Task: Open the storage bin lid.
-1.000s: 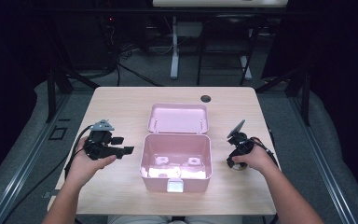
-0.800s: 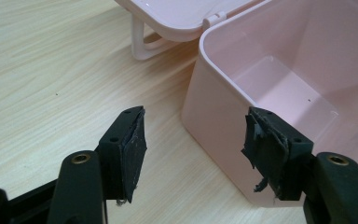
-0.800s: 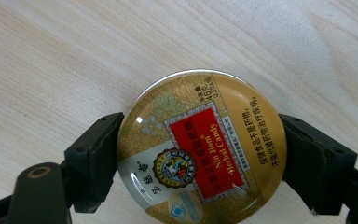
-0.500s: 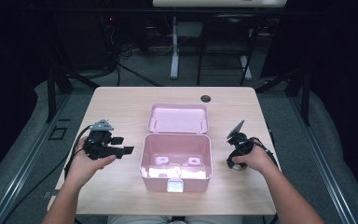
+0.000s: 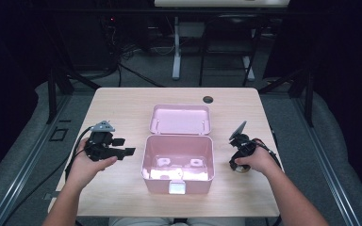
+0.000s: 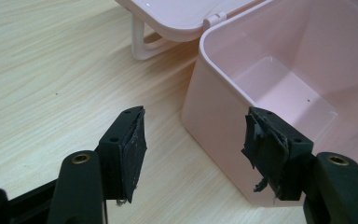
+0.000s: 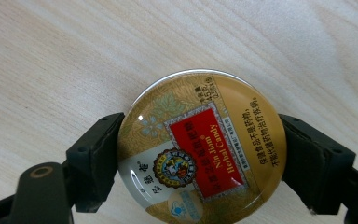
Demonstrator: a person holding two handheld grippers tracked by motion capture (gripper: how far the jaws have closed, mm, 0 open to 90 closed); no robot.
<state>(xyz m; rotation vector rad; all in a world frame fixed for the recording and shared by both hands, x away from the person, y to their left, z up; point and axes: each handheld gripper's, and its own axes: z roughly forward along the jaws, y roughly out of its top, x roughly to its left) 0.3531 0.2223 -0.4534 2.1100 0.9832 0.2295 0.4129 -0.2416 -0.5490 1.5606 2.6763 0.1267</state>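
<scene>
The right tongs (image 7: pixel 200 154) are clamped on a round gold candy tin (image 7: pixel 201 148), one jaw on each side of its rim; its red label reads "Nin Jiom Herbal Candy". The tin sits just above the light wood counter (image 5: pixel 122 108). In the high view the right tongs (image 5: pixel 239 155) sit at about 3 o'clock from the pink storage box (image 5: pixel 178 160), near its right wall but apart from it, and the tin is largely hidden there under the person's right hand (image 5: pixel 253 160). The box stands at the counter's centre with its lid (image 5: pixel 180 119) swung back flat toward 12 o'clock. The left tongs (image 6: pixel 193 140) are spread wide and hold nothing, their jaws pointing at the box's left wall (image 6: pixel 209 126); in the high view they (image 5: pixel 127 152) lie at about 9 o'clock from the box, just short of it. A small dark round grommet (image 5: pixel 208 99) sits near the counter's far edge.
</scene>
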